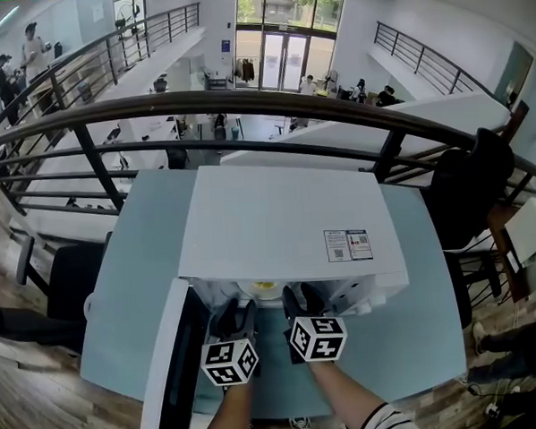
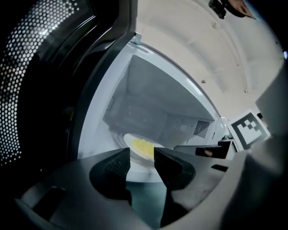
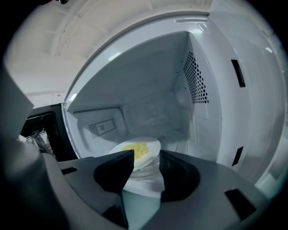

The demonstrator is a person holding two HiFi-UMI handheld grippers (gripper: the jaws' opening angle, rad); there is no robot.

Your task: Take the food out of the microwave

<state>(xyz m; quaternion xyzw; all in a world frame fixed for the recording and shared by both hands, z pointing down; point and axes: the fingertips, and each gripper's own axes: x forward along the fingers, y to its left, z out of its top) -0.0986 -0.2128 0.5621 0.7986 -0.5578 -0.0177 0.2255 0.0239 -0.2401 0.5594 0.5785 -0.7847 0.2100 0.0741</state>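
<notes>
Held left gripper (image 2: pixel 141 155) at the mouth of the microwave (image 1: pixel 277 218), jaws parted by a narrow gap and clamped on nothing. Saw through that gap a white plate (image 2: pixel 135 158) carrying yellow food (image 2: pixel 143 146), deeper inside the cavity and clear of the tips. Held right gripper (image 3: pixel 147 157) alongside, likewise parted and empty, with the same plate ahead of its tips, untouched.

Caught only in the left gripper view the open door (image 2: pixel 36 90) with its dotted mesh window, swung out to the left, and the other gripper's marker cube (image 2: pixel 247 128) at the right edge. Caught only in the right gripper view the perforated right wall (image 3: pixel 195 83) of the cavity and a small vent panel (image 3: pixel 101 128) low on the back wall.

Looked down in the head view on what neither gripper view gave: the oven's white top with a sticker (image 1: pixel 347 244), a pale blue table (image 1: pixel 145 260) beneath, and a dark railing (image 1: pixel 244 103) beyond. Got there only a sliver of the yellow food under the top's front edge.
</notes>
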